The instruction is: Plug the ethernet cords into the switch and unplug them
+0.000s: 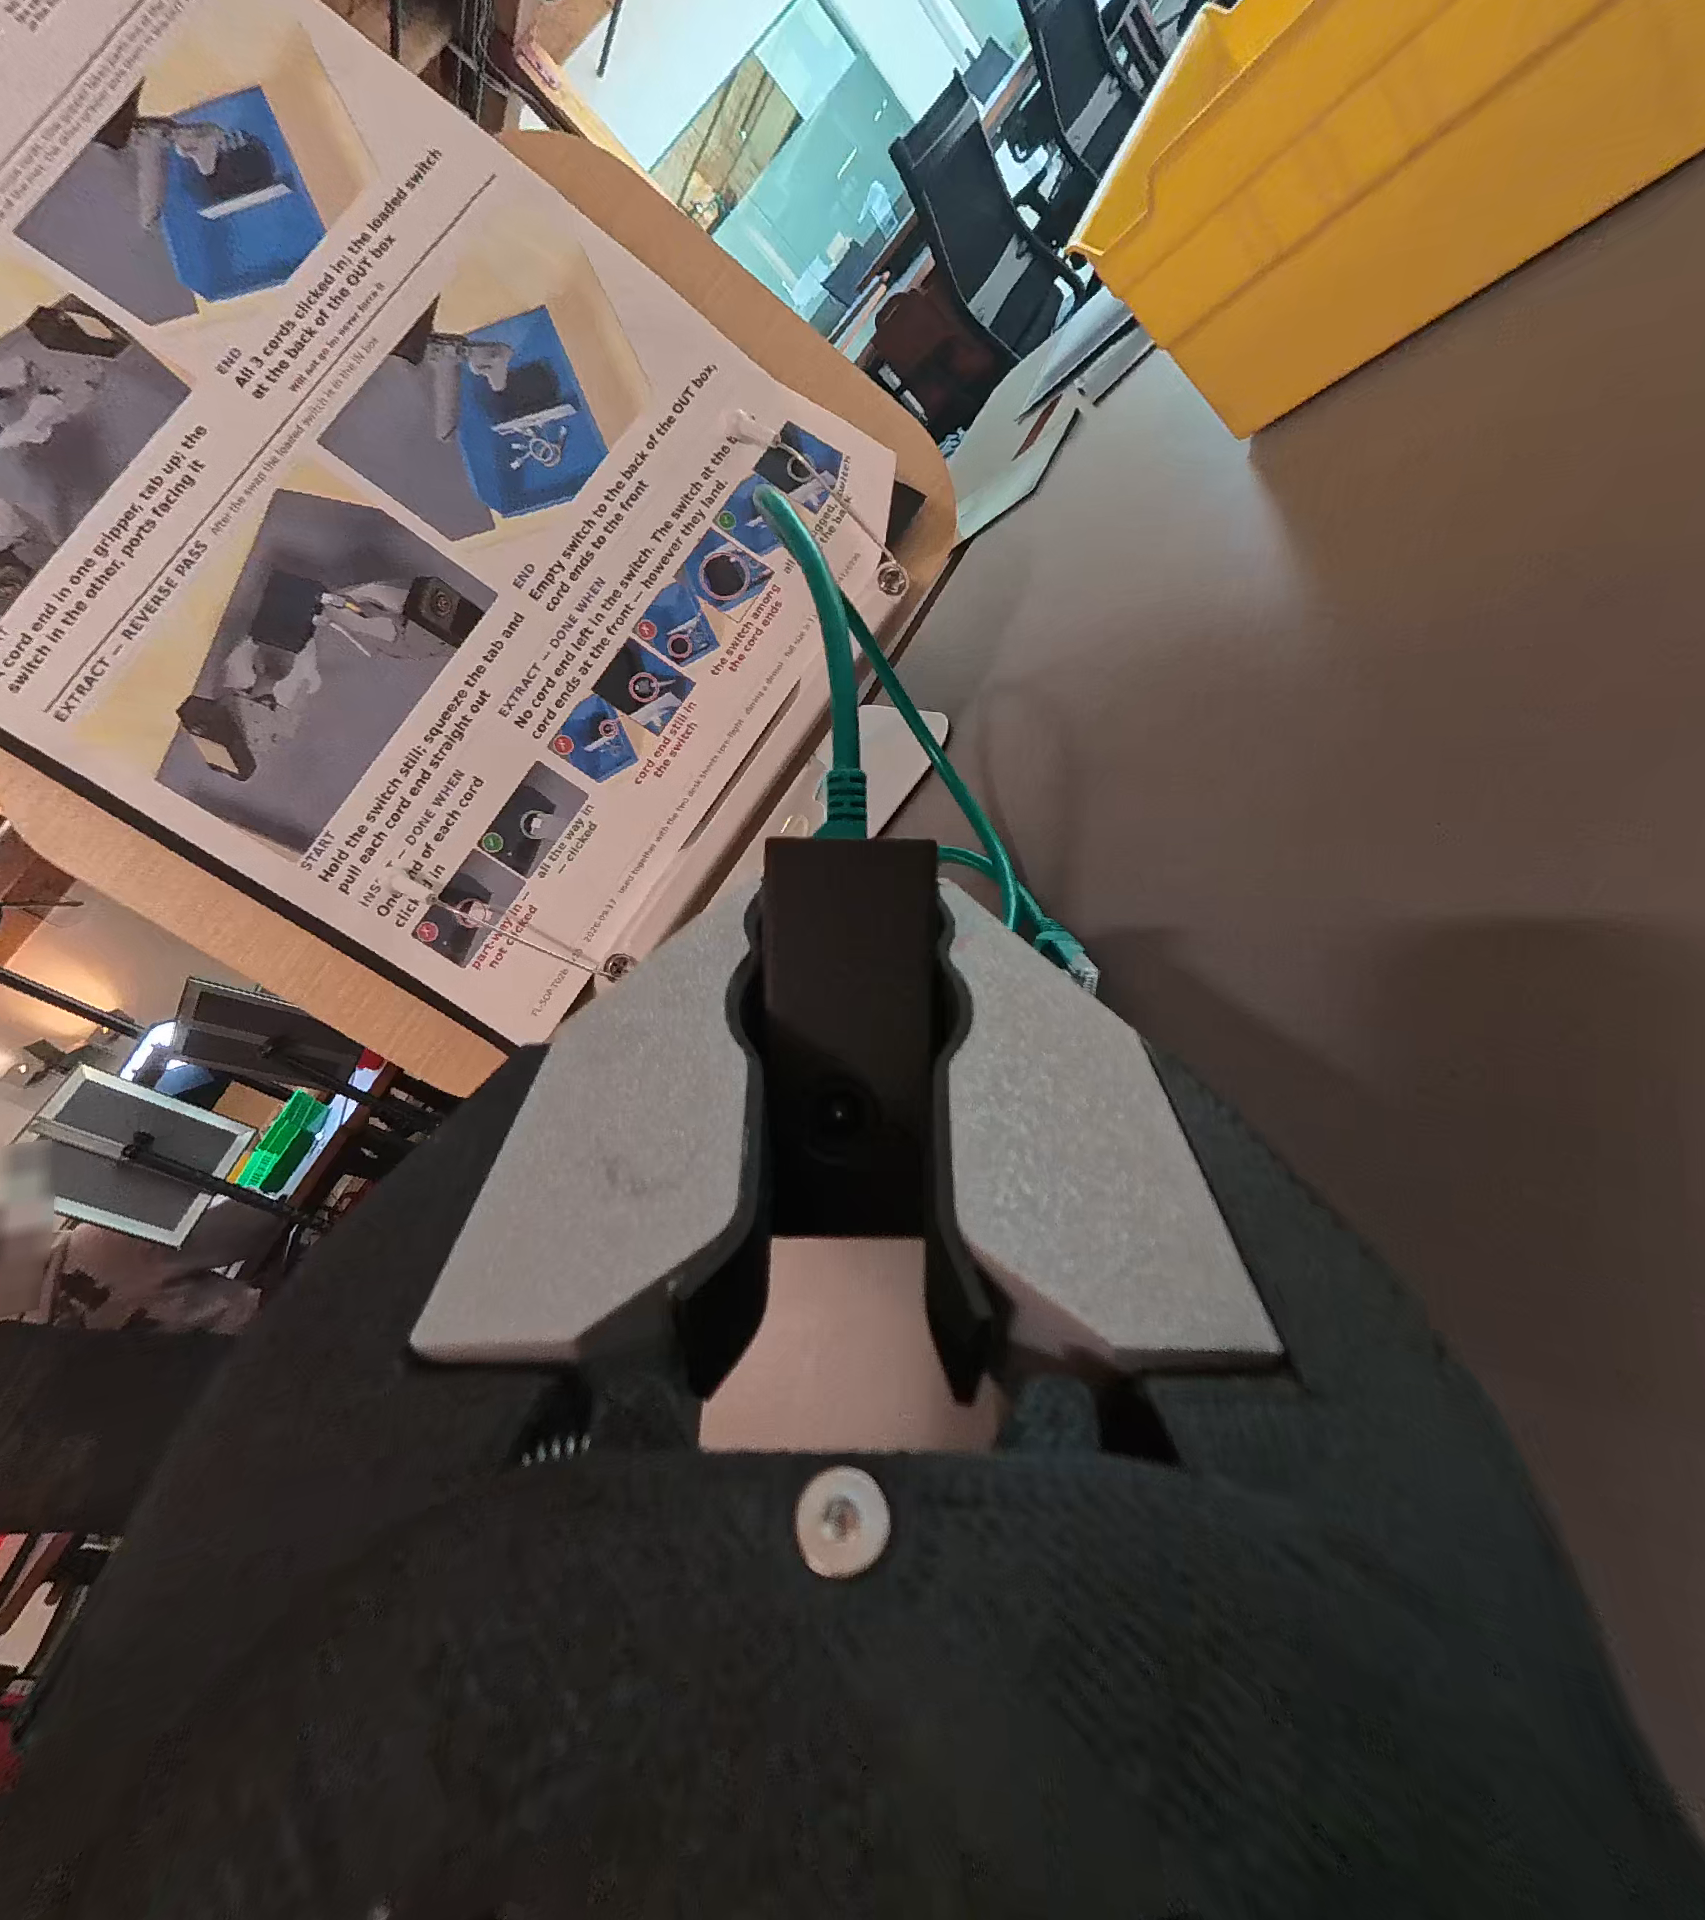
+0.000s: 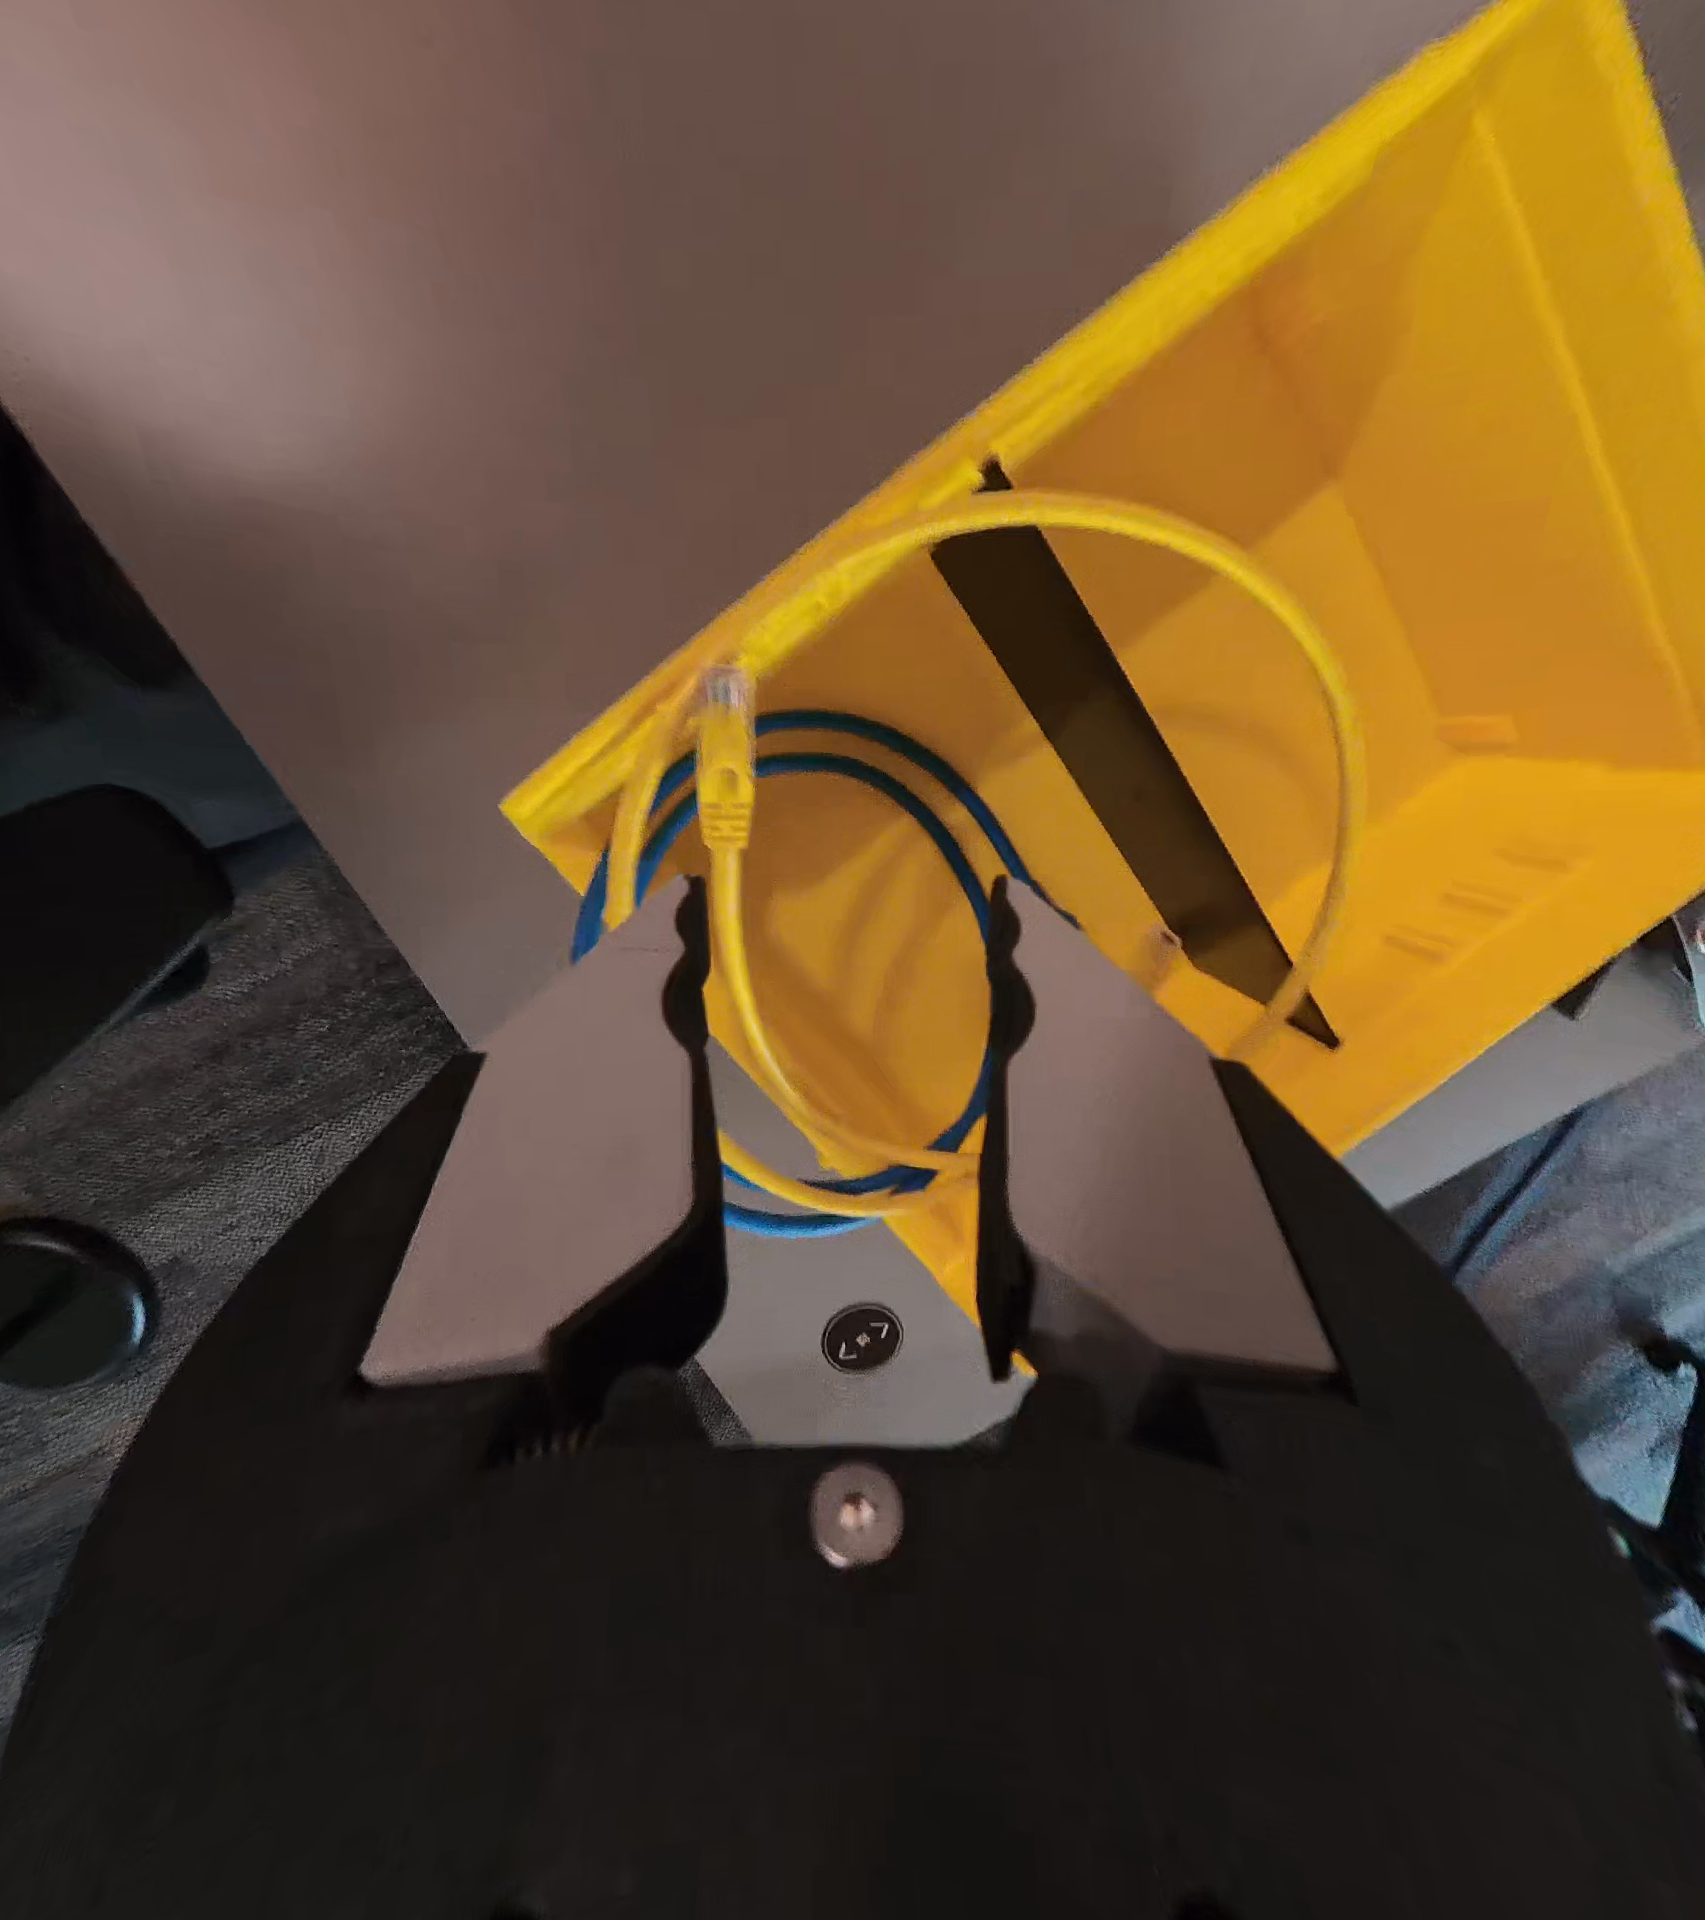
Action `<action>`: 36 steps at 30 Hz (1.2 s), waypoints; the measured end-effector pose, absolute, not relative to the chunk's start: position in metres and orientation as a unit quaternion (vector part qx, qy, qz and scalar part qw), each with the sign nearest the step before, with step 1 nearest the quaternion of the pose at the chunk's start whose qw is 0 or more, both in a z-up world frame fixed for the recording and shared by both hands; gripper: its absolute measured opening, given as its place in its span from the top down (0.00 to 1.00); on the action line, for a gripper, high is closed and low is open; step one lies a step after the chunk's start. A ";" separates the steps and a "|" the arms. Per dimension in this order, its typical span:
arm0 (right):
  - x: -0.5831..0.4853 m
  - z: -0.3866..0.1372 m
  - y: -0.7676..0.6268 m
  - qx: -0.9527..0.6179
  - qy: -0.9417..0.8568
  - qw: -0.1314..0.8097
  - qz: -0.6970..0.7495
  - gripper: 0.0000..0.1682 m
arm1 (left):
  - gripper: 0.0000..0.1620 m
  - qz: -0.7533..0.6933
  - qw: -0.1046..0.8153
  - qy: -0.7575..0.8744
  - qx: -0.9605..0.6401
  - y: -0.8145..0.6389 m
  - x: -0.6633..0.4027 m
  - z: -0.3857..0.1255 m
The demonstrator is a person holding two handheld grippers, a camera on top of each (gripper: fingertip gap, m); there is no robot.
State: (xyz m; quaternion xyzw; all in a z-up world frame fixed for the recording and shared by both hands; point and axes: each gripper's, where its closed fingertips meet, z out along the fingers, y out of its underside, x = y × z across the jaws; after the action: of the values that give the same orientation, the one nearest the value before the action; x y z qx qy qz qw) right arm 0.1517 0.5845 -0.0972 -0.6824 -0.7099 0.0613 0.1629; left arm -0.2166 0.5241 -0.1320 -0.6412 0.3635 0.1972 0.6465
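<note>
Hovering over the open yellow bin (image 2: 1513, 582), the right tool (image 2: 843, 904) is spreading its jaws wide and carrying nothing. The yellow cord (image 2: 1336, 727) is lying coiled inside that bin, and its yellow plug (image 2: 726, 774) is sitting just ahead of the left fingertip (image 2: 692, 914), slightly to that side of the gap's centre. The plug's long axis is running almost straight away from the tool, clear tip pointing toward the bin's near rim, so I judge a short forward reach with a small shift leftward is what the grasp is calling for. A blue cord (image 2: 827, 753) is looping under the yellow one and may snag.

The left tool (image 1: 850, 904) is clamping the black switch (image 1: 850, 977) above the desk (image 1: 1399, 831), with a green cord (image 1: 843, 727) plugged into its far face. The right tool is therefore the nearer, free one.
</note>
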 end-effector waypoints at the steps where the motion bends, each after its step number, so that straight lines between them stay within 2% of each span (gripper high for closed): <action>1: 0.154 -0.095 0.588 -0.687 -0.704 0.170 0.057 0.70 | 0.84 0.198 0.647 0.365 -0.640 0.524 -0.216 -0.132; 5: 0.123 -0.065 0.592 -0.665 -0.692 0.268 0.083 0.70 | 0.84 0.198 0.660 0.376 -0.620 0.520 -0.209 -0.127; 9: 0.045 -0.039 0.571 -0.588 -0.704 0.380 0.120 0.71 | 0.84 0.194 0.665 0.393 -0.604 0.517 -0.201 -0.127; 16: -0.115 -0.083 0.499 -0.413 -0.769 0.468 0.141 0.73 | 0.84 0.171 0.652 0.442 -0.592 0.512 -0.187 -0.138; 19: -0.165 -0.106 0.514 -0.395 -0.743 0.530 0.107 0.68 | 0.84 0.163 0.648 0.446 -0.595 0.511 -0.189 -0.141; 21: -0.184 -0.123 0.522 -0.387 -0.740 0.542 0.094 0.69 | 0.84 0.158 0.647 0.448 -0.597 0.511 -0.190 -0.142; 24: -0.200 -0.146 0.526 -0.357 -0.749 0.554 0.065 0.76 | 0.84 0.158 0.639 0.457 -0.598 0.512 -0.191 -0.145; 26: -0.206 -0.151 0.529 -0.342 -0.743 0.573 0.048 0.90 | 0.84 0.162 0.631 0.465 -0.599 0.515 -0.193 -0.149; 27: -0.208 -0.154 0.528 -0.341 -0.741 0.575 0.058 0.93 | 0.84 0.162 0.628 0.468 -0.600 0.516 -0.193 -0.151; 36: -0.198 -0.174 0.534 -0.337 -0.754 0.561 0.060 0.93 | 0.83 0.167 0.596 0.474 -0.626 0.524 -0.192 -0.176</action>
State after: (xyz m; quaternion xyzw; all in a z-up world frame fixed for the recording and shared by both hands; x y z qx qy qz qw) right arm -0.1983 0.5340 -0.1738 -0.3370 -0.7537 0.0599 0.5611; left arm -0.1917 0.5242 -0.1760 -0.6261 0.4736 0.1672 0.5964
